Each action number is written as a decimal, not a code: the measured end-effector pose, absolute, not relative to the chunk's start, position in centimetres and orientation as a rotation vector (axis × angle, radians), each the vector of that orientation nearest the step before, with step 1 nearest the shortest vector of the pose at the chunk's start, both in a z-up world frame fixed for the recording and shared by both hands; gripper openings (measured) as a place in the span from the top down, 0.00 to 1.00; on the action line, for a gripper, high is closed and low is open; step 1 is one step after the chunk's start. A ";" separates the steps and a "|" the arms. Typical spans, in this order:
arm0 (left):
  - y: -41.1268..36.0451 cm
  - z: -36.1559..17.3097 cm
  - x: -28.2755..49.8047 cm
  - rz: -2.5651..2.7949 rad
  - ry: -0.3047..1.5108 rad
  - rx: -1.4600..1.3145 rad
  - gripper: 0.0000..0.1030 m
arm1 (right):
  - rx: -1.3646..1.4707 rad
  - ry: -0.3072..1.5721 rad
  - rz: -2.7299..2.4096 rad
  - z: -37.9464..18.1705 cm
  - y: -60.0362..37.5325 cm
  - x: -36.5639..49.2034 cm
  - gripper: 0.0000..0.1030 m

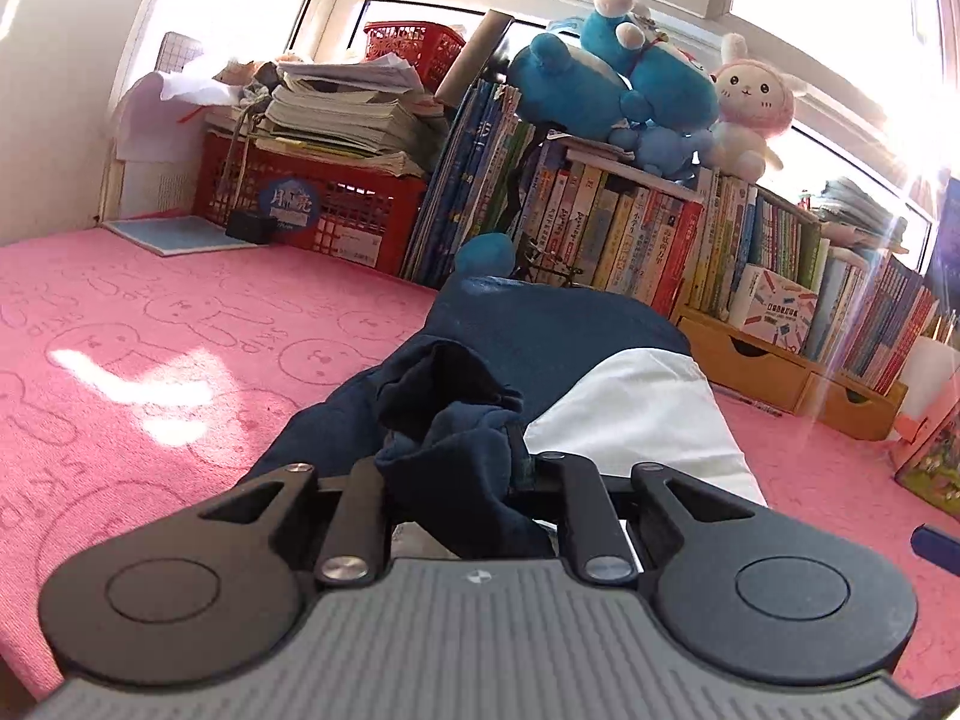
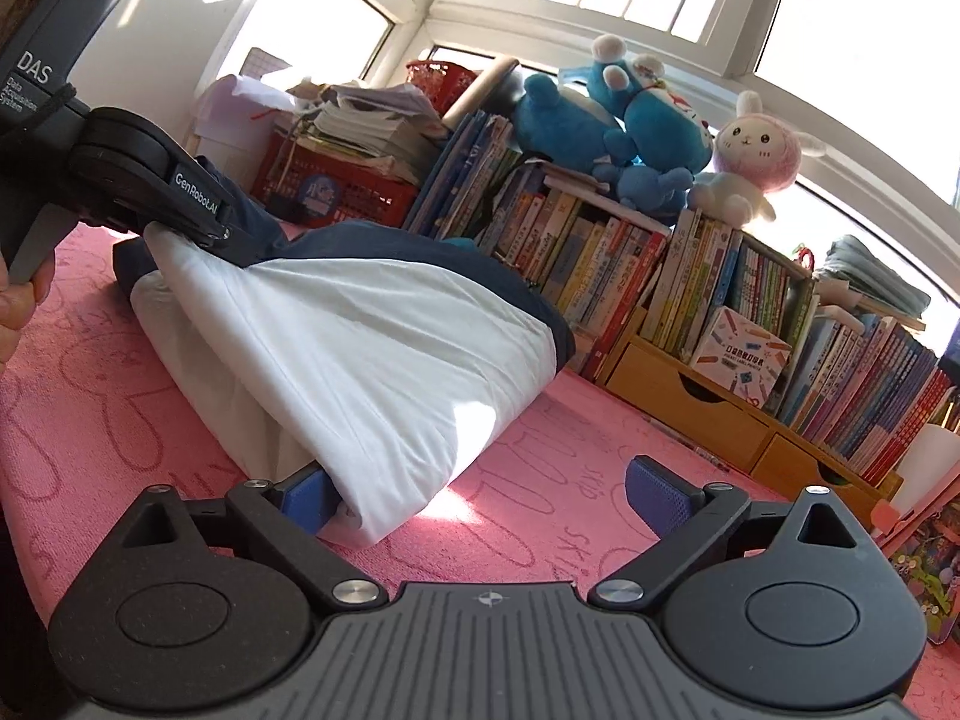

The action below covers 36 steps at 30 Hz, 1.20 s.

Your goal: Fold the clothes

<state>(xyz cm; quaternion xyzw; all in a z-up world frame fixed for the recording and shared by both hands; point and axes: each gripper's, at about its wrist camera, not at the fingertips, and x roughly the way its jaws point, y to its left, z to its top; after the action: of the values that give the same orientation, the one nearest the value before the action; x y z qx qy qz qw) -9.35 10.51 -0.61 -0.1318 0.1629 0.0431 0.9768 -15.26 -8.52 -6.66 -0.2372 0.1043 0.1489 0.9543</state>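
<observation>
A navy and white garment [image 1: 624, 414] lies partly folded on the pink bunny-print cloth [image 1: 150, 360]. My left gripper [image 1: 462, 492] is shut on a bunched navy edge of it, and the fabric hides the pads. In the right wrist view the left gripper [image 2: 231, 234] holds that edge lifted at the garment's [image 2: 372, 336] far left corner, with a hand below it. My right gripper [image 2: 480, 495] stands open wide close to the cloth. Its left blue pad [image 2: 306, 498] rests against the white folded corner, and its right pad [image 2: 657, 495] is apart from the fabric.
Along the far edge stand rows of books [image 2: 630, 264], a wooden drawer unit [image 2: 678, 390], red crates [image 1: 312, 204] with stacked papers, and blue and pink plush toys [image 2: 744, 156] on top. A picture book [image 1: 936, 450] lies at the right.
</observation>
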 end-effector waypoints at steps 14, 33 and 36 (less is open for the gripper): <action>11.6 0.6 -8.3 -0.033 0.296 -0.349 0.90 | -0.485 0.228 0.271 -6.7 -8.4 -15.1 0.02; 16.1 -0.1 -7.2 0.022 0.374 -0.316 0.82 | -0.508 0.207 0.339 -6.8 -8.2 -15.5 0.00; 18.4 -1.9 -7.7 -0.021 0.409 -0.430 0.79 | -0.513 0.209 0.342 -6.8 -8.1 -15.5 0.00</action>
<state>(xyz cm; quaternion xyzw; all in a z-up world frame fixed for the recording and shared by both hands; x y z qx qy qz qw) -7.66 18.41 -1.85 -0.2120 0.2017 -0.0104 0.9562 -15.53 -8.07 -6.83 -0.2521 0.1027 0.1681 0.9474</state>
